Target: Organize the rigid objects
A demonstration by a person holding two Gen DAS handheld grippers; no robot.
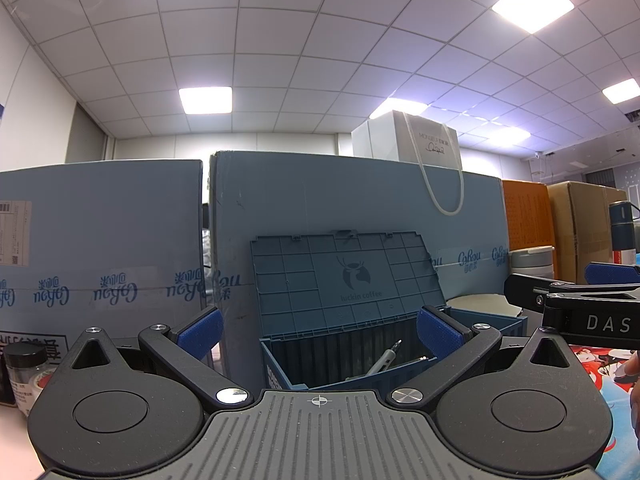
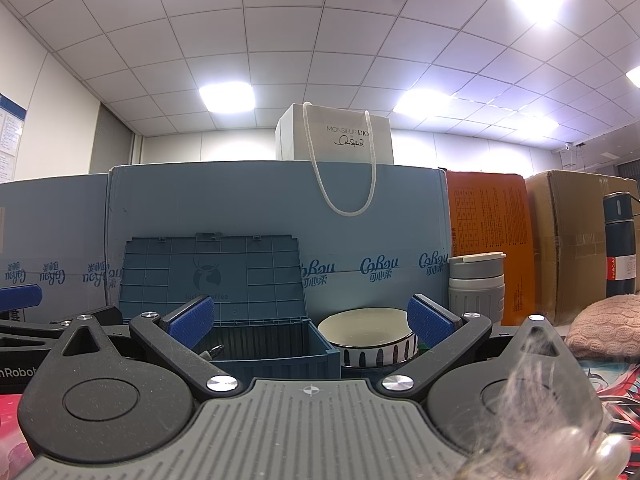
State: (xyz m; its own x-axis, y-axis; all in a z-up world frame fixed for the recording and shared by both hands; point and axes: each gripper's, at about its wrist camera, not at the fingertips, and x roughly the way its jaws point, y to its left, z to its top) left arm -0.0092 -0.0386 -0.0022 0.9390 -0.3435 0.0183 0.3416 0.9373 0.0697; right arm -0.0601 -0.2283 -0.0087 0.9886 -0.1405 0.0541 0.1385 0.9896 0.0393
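Note:
A blue plastic storage box (image 1: pixel 304 364) (image 2: pixel 276 356) stands with its ribbed lid (image 1: pixel 344 276) (image 2: pixel 212 276) raised against the cartons behind. A silver screwdriver (image 1: pixel 386 360) leans inside it; only its dark tip (image 2: pixel 216 350) shows in the right wrist view. My left gripper (image 1: pixel 318 330) is open just in front of the box, with nothing between its blue pads. My right gripper (image 2: pixel 310 320) is open too, spanning the box's right corner and a cream bowl (image 2: pixel 368 336) with a striped side. The right gripper also shows at the right edge of the left wrist view.
Tall blue cartons (image 1: pixel 104 240) (image 2: pixel 360 240) wall off the back, with a white paper bag (image 2: pixel 336 136) on top. An orange box (image 2: pixel 488 248), a brown carton (image 2: pixel 576 240), a grey lidded cup (image 2: pixel 476 288), a dark flask (image 2: pixel 618 252) and pink knitwear (image 2: pixel 604 332) stand right. A black-capped jar (image 1: pixel 26 372) sits far left.

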